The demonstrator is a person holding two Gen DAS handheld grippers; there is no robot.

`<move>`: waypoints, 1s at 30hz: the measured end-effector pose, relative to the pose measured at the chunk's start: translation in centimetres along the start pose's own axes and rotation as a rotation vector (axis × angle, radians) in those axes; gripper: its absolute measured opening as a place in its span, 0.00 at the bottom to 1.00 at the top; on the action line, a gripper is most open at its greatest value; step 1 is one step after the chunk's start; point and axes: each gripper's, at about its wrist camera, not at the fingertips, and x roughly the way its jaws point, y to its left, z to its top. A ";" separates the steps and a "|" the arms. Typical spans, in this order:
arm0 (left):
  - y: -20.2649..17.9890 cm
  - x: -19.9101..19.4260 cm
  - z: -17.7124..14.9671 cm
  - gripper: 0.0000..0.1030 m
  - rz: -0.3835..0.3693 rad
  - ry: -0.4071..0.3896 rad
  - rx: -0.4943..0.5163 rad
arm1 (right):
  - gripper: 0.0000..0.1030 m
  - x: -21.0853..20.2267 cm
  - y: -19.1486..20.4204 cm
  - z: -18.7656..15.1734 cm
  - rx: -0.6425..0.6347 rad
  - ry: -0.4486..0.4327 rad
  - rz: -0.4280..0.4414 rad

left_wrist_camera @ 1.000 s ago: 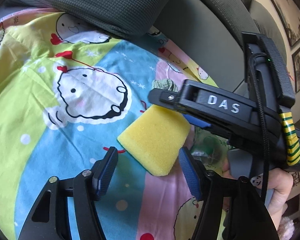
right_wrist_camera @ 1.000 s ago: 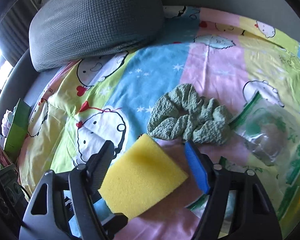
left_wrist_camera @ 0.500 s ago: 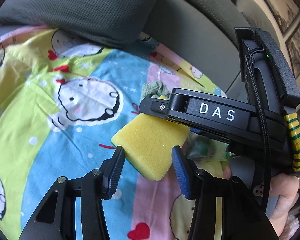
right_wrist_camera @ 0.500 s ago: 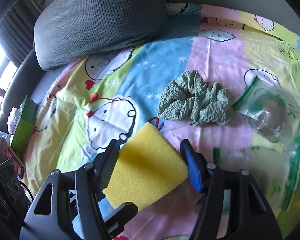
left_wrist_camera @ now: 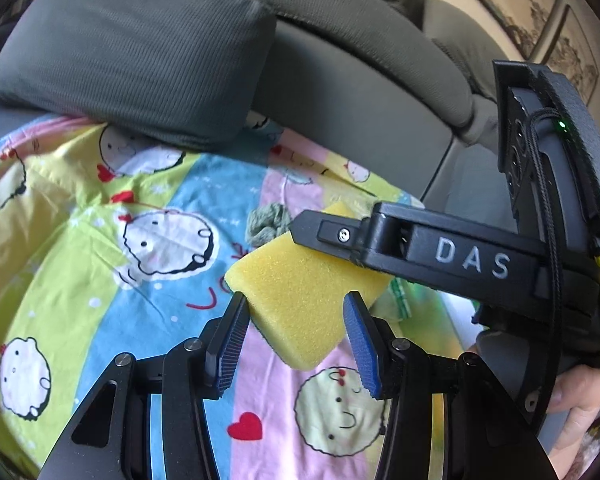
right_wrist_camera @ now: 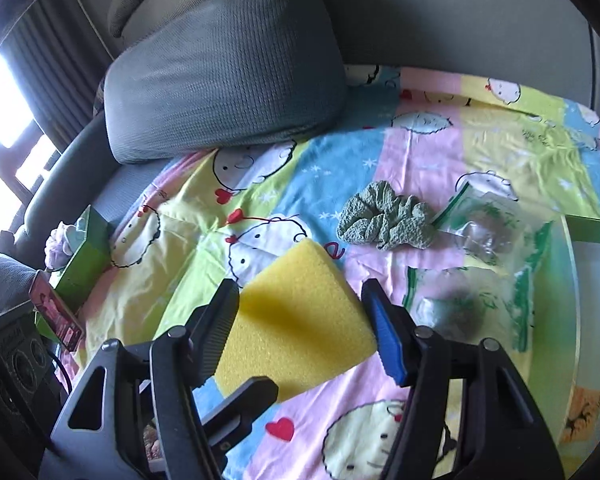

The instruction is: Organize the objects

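A yellow sponge (right_wrist_camera: 300, 328) hangs above the cartoon-print sheet (right_wrist_camera: 420, 152), off the fabric. My right gripper (right_wrist_camera: 300, 288) is shut on it, a pad pressing each side edge. In the left wrist view the sponge (left_wrist_camera: 296, 276) has its near corner between the pads of my left gripper (left_wrist_camera: 295, 302), which is shut on that corner. A right gripper finger (left_wrist_camera: 332, 236) lies across the sponge's far edge. One left finger (right_wrist_camera: 244, 396) shows at the sponge's near edge in the right wrist view. A green scrunchie (right_wrist_camera: 384, 220) lies on the sheet beyond the sponge.
Two clear zip bags with green print (right_wrist_camera: 484, 224) (right_wrist_camera: 460, 308) lie right of the scrunchie. A big grey cushion (right_wrist_camera: 228, 80) rests at the back against the sofa. A green box (right_wrist_camera: 84, 256) stands at the sheet's left edge. A hand (left_wrist_camera: 580, 400) holds the right gripper.
Both grippers narrowed onto the sponge and rose with it; the sheet, scrunchie and bags now look farther below. The left gripper's jaws went from wide of the sponge to touching it.
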 end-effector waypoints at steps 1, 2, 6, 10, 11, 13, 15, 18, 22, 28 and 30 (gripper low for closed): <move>-0.3 -0.3 0.0 0.48 -0.003 -0.007 0.005 | 0.62 -0.5 0.0 -0.2 0.000 -0.005 0.000; -0.6 -0.6 0.1 0.48 -0.011 -0.014 0.013 | 0.62 -1.2 0.1 -0.4 -0.001 -0.012 -0.002; -1.8 -1.2 -0.1 0.48 -0.030 -0.026 0.040 | 0.62 -3.2 -0.1 -1.1 0.010 -0.035 -0.011; -3.2 -1.8 -0.3 0.48 -0.043 -0.037 0.068 | 0.62 -4.8 -0.7 -1.9 0.032 -0.055 -0.014; -3.6 -1.9 -0.4 0.48 -0.047 -0.037 0.074 | 0.62 -5.3 -0.8 -2.1 0.035 -0.062 -0.017; -4.4 -2.0 -0.5 0.48 -0.054 -0.040 0.089 | 0.62 -6.2 -1.1 -2.6 0.040 -0.075 -0.026; -5.3 -2.1 -0.7 0.48 -0.060 -0.041 0.105 | 0.62 -7.2 -1.5 -3.1 0.053 -0.087 -0.032; -6.5 -2.3 -1.0 0.48 -0.067 -0.044 0.127 | 0.62 -8.4 -2.2 -3.7 0.063 -0.111 -0.040; -8.0 -2.3 -1.3 0.48 -0.067 -0.050 0.146 | 0.62 -9.9 -3.0 -4.3 0.071 -0.133 -0.046; -10.2 -2.0 -1.6 0.48 -0.073 -0.049 0.179 | 0.62 -11.5 -4.6 -5.0 0.097 -0.161 -0.045; -11.1 -1.8 -1.7 0.48 -0.076 -0.048 0.192 | 0.62 -12.1 -5.3 -5.2 0.105 -0.173 -0.047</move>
